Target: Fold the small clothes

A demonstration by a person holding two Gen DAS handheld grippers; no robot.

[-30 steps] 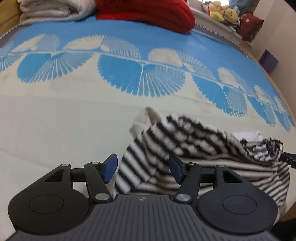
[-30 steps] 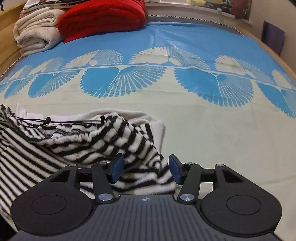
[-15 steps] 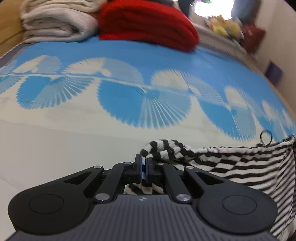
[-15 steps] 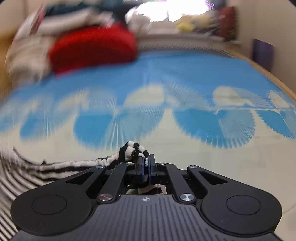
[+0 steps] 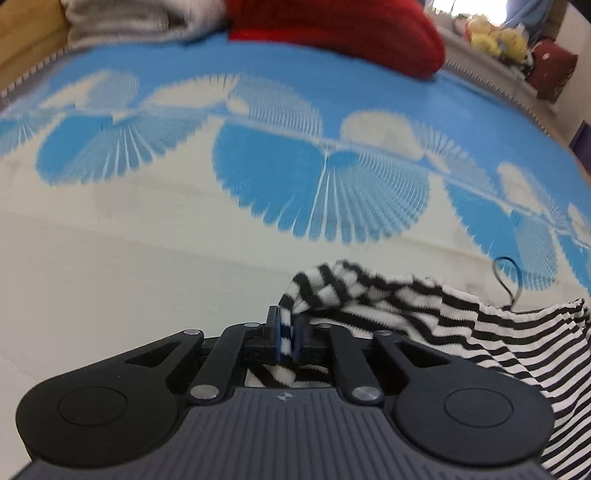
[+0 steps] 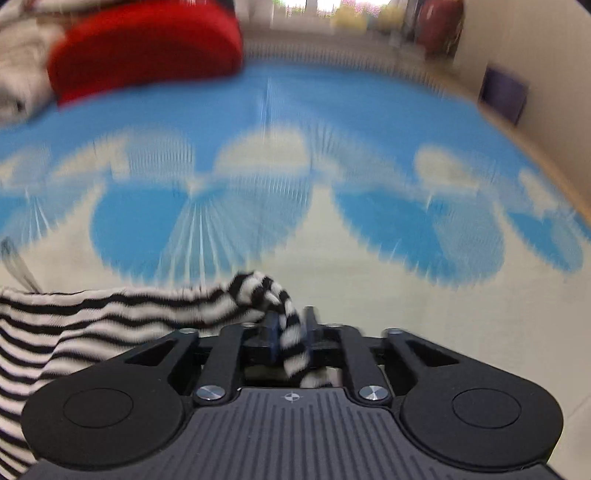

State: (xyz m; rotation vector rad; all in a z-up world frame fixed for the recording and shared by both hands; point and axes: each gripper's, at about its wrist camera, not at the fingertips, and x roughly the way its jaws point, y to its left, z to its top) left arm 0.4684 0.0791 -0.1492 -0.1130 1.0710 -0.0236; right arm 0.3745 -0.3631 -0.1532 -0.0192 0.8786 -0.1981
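A small black-and-white striped garment [image 5: 461, 332] is held up between both grippers above a blue and cream patterned bed cover [image 5: 184, 258]. My left gripper [image 5: 286, 334] is shut on its left corner; the cloth stretches away to the right, with a thin black drawstring loop [image 5: 508, 280] sticking up from it. My right gripper [image 6: 291, 332] is shut on the garment's [image 6: 92, 325] right corner; the cloth hangs off to the left. The right wrist view is blurred by motion.
A red blanket [image 5: 332, 26] and folded pale towels [image 5: 140, 18] lie at the far end of the bed. Soft toys [image 5: 491, 37] sit on a ledge at the back right. A wall with a dark purple box [image 6: 504, 92] runs along the right.
A second ago both grippers were open over the crumpled garment. They closed on its corners and lifted it, and the cloth now hangs stretched between them. Both views are moving.
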